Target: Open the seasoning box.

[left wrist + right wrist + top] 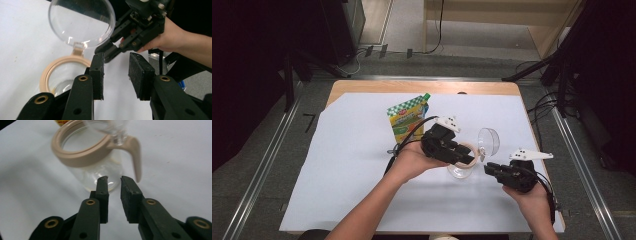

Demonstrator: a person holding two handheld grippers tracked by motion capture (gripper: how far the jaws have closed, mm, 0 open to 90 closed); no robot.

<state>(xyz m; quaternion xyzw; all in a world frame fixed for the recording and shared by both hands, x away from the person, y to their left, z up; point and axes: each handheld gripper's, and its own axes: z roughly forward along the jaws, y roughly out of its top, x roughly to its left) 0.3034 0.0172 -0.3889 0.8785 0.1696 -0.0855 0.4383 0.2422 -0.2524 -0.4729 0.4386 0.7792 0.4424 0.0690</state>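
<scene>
I see the jar [461, 161] on the surface [342, 165], lid [488, 141] flipped open. My left claw [468, 157] hangs released over its rim; my right claw [488, 168], released, sits just beside it.

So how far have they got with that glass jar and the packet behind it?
Done: the jar stands with its clear hinged lid flipped open. In hand: nothing is gripped. The left hand-held gripper hovers with jaws apart beside the beige rim, and the right hand-held gripper sits near the jar's base, jaws slightly apart. Left, probably: the green and yellow pouch lies untouched, perhaps to be emptied into the jar.
</scene>
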